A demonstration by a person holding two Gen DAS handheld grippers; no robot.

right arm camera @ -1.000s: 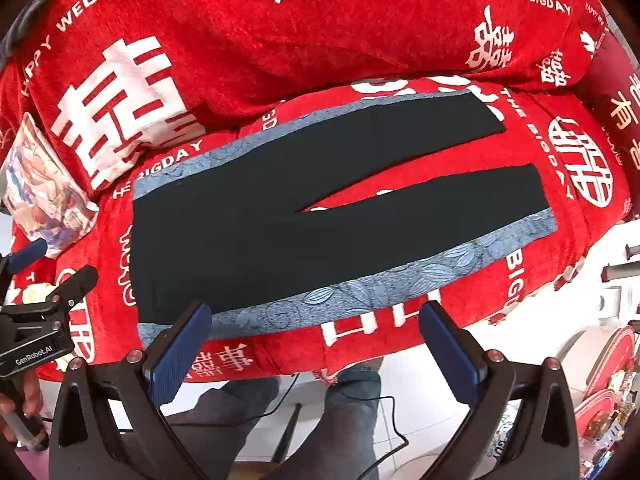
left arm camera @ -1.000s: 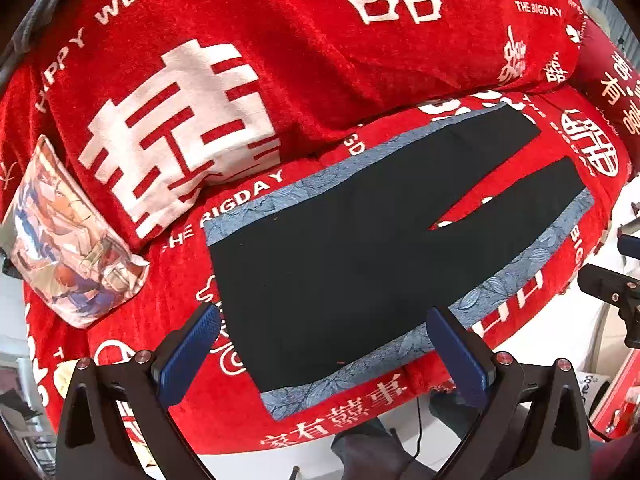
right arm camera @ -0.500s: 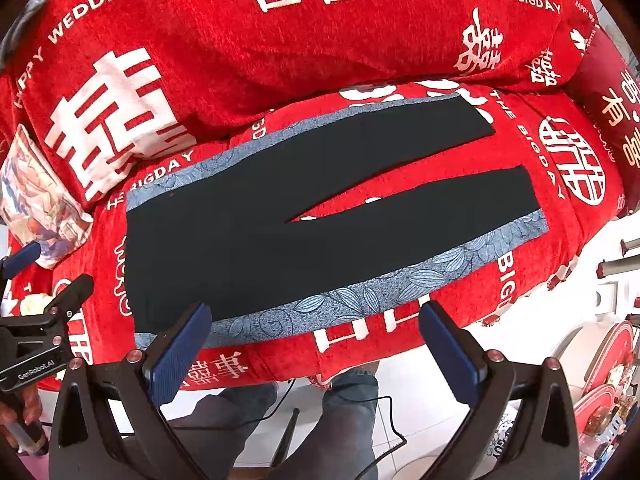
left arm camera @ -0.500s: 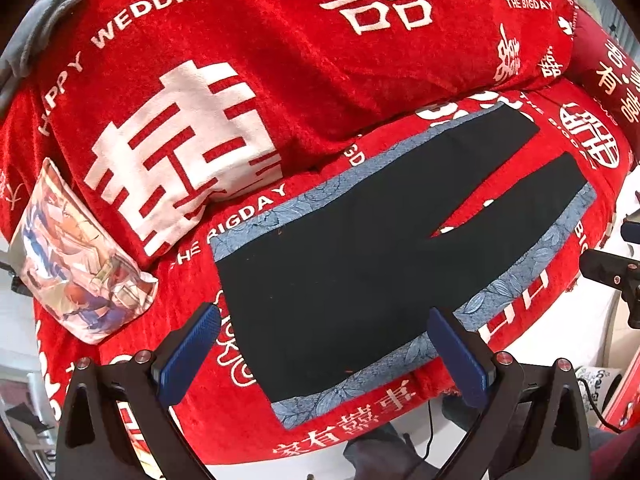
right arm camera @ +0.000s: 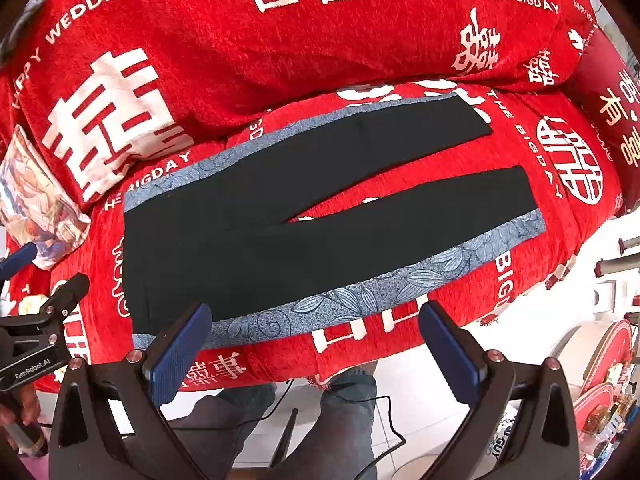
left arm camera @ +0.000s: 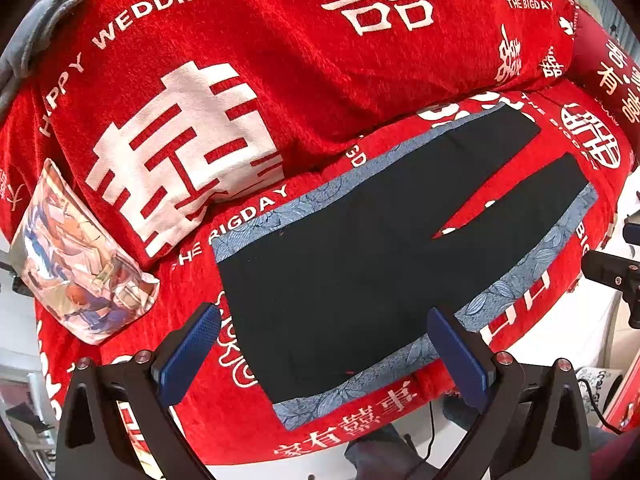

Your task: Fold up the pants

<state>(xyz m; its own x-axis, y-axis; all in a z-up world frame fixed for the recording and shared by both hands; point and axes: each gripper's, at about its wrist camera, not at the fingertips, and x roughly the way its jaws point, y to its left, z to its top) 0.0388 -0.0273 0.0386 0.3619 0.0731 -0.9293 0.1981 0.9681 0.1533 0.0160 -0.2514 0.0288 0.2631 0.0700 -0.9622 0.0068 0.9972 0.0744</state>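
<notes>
Black pants (left arm camera: 360, 264) with blue-grey floral side stripes lie flat on a red sofa seat, waistband to the left, both legs spread apart to the right. They also show in the right wrist view (right arm camera: 304, 216). My left gripper (left arm camera: 324, 344) is open and empty, hovering above the waist end near the front edge. My right gripper (right arm camera: 316, 344) is open and empty, hovering over the sofa's front edge below the near leg. The left gripper's body (right arm camera: 36, 336) shows at the left of the right wrist view.
The red sofa cover (left arm camera: 280, 60) with white lettering drapes the backrest and seat. A patterned cushion (left arm camera: 76, 256) leans at the left. A dark red cushion (right arm camera: 612, 120) sits at the right. The person's legs (right arm camera: 320, 420) and a cable are on the white floor below.
Both grippers have moved forward and slightly up over the sofa; the pants sit lower in both views. The pants have not moved.
</notes>
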